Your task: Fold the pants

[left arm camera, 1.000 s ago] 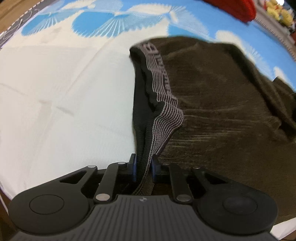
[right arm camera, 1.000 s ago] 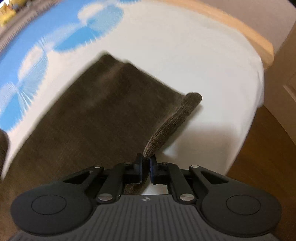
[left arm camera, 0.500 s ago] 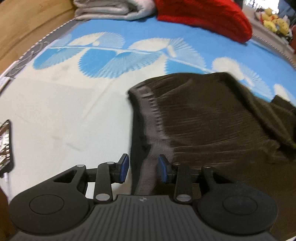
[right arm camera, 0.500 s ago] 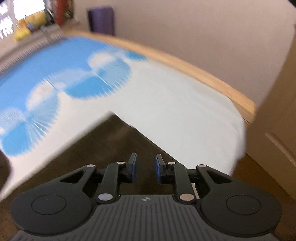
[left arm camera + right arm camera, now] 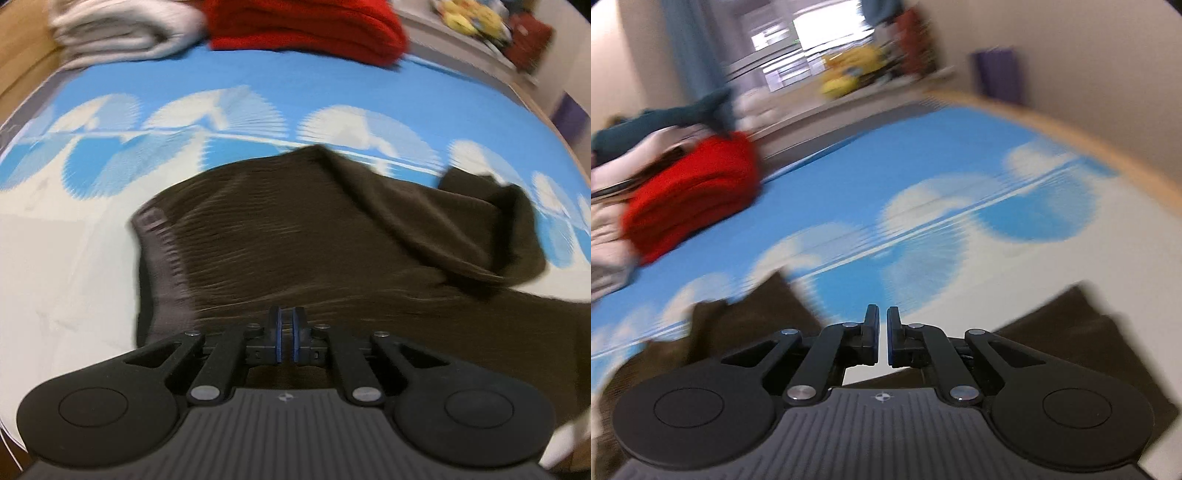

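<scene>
Left wrist view: the left gripper [image 5: 286, 334] hangs above the brown pants [image 5: 332, 251], its jaws drawn together with nothing between them. The pants lie spread on the bed [image 5: 66, 280] ahead of and beneath the gripper, waistband [image 5: 162, 254] at the left, one leg folded over at the right. A red blanket [image 5: 306, 26] and a white blanket [image 5: 122, 29] lie at the far end.

Right wrist view, blurred: the right gripper [image 5: 882, 338] is likewise closed and empty. Brown pants [image 5: 746, 325] lie below it on both sides.

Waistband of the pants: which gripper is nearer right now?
Left. The left gripper hangs shut just right of the waistband; the right gripper, also shut, sees no waistband.
</scene>
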`<action>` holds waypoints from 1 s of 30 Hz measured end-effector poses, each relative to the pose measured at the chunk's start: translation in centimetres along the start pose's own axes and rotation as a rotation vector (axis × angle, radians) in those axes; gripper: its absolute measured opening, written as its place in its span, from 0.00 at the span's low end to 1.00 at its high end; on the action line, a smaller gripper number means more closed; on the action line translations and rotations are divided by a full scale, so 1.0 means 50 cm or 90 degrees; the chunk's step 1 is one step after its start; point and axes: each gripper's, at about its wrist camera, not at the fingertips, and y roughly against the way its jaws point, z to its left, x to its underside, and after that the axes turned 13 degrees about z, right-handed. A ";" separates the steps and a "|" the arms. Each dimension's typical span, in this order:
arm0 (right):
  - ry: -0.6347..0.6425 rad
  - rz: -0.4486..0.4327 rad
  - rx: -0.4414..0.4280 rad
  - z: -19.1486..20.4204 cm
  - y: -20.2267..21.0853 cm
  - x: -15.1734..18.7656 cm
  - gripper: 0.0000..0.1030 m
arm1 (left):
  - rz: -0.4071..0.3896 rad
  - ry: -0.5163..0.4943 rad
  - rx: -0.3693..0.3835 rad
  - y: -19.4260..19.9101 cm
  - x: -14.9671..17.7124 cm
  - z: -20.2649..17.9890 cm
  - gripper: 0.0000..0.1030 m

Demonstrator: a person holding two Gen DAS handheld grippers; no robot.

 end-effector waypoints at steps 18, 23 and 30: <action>0.041 0.107 -0.097 0.137 -0.251 -0.124 0.35 | 0.064 -0.140 0.067 -0.206 -0.115 -0.285 0.38; 0.053 0.145 -0.072 0.161 -0.362 -0.157 0.39 | 0.115 -0.156 0.033 -0.262 -0.122 -0.289 0.38; 0.113 0.212 -0.004 0.178 -0.510 -0.152 0.40 | 0.124 -0.213 0.001 -0.292 -0.138 -0.313 0.42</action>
